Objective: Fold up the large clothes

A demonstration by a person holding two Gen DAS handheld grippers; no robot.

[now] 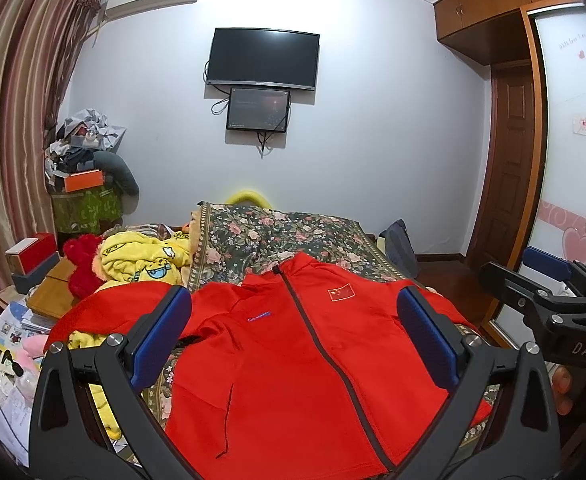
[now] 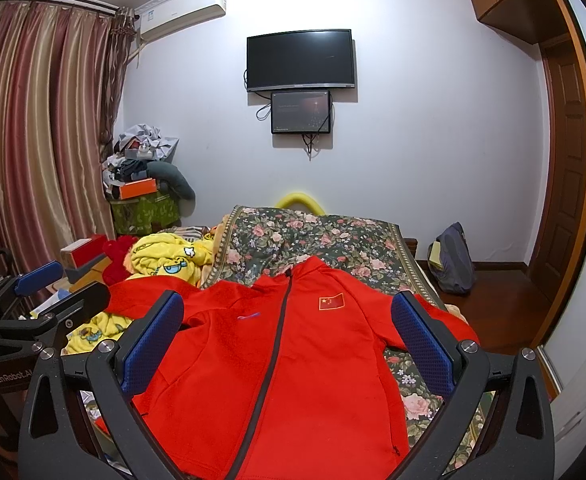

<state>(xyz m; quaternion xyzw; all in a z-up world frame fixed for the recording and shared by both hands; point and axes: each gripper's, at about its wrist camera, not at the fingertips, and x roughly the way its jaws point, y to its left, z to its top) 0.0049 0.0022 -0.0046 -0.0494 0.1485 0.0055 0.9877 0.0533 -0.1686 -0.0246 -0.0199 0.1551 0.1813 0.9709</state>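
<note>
Red jacket (image 1: 293,360) flat on floral bedspread (image 1: 293,232), zipped — left gripper (image 1: 293,336), right gripper (image 2: 289,336) above near hem, jaws released, empty.

Left gripper (image 1: 293,344) level, jaws spread wide, blue pads (image 1: 161,336) facing in, nothing between. Right gripper (image 2: 287,342) alongside, same height, jaws wide too, empty. Both aimed forward. Fingertips (image 1: 565,388) show beneath right gripper's body.
</note>
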